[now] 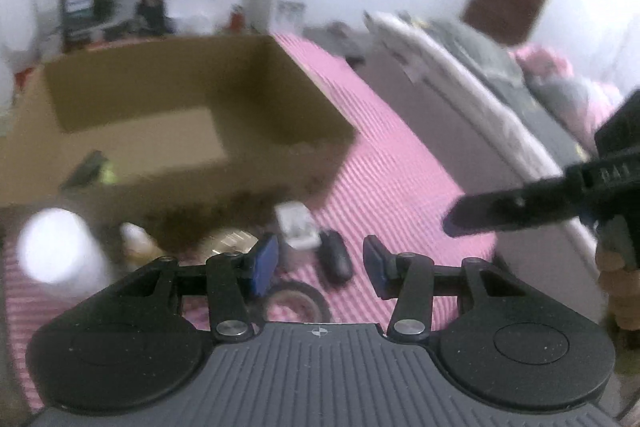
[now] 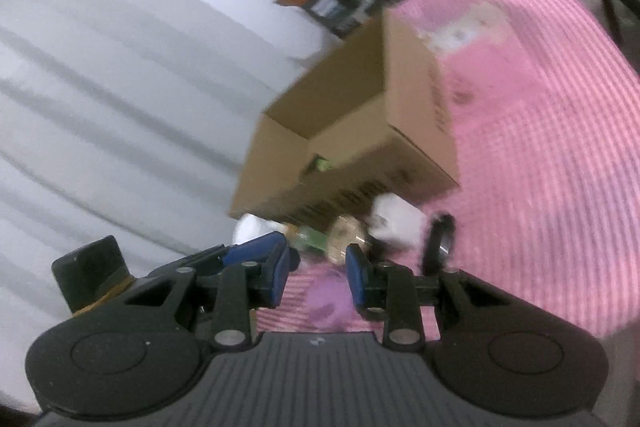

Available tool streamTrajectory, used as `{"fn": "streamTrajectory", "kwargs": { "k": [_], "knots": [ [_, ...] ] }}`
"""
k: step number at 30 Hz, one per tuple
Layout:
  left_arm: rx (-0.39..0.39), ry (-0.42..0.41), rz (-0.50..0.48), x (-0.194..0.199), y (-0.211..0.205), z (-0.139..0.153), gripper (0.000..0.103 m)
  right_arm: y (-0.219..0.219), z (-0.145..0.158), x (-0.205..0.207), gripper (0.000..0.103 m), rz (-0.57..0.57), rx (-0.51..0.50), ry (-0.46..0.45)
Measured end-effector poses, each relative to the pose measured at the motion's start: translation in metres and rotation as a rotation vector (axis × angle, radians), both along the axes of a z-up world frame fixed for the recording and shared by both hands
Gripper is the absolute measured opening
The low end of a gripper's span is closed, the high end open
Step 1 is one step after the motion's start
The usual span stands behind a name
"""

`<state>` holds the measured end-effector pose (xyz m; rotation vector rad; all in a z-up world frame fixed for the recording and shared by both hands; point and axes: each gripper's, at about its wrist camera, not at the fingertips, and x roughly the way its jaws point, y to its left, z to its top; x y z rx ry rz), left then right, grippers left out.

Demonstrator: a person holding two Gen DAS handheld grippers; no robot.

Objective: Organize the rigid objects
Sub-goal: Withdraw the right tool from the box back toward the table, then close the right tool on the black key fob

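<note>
Rectangular cardboard box (image 1: 168,115), ribbed pink mat (image 1: 384,163)

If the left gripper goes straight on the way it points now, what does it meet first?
Probably the small dark oblong object lying on the pink mat, just ahead between the open fingers of the left gripper. The picture is blurred, so depth is uncertain; the cardboard box stands farther behind.

Matt brown cardboard box (image 1: 192,131); ribbed pink mat (image 1: 384,163); glossy black tape roll (image 1: 298,301).
</note>
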<state>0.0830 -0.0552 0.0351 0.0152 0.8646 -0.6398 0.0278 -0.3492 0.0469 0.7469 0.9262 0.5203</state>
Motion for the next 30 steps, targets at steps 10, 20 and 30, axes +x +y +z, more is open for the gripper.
{"fn": "streamTrajectory", "kwargs": {
  "k": [10,20,30],
  "knots": [
    [0.143,0.033,-0.076,0.004,-0.048,-0.05,0.044,0.011,-0.055,0.022,0.033,-0.017,-0.109,0.083],
    [0.241,0.03,-0.104,0.015,-0.077,-0.073,0.036,0.02,-0.099,0.06,0.031,0.011,-0.148,0.161],
    [0.25,0.03,-0.129,0.015,-0.087,-0.078,0.036,0.023,-0.104,0.062,0.027,0.031,-0.137,0.151]
  ]
}}
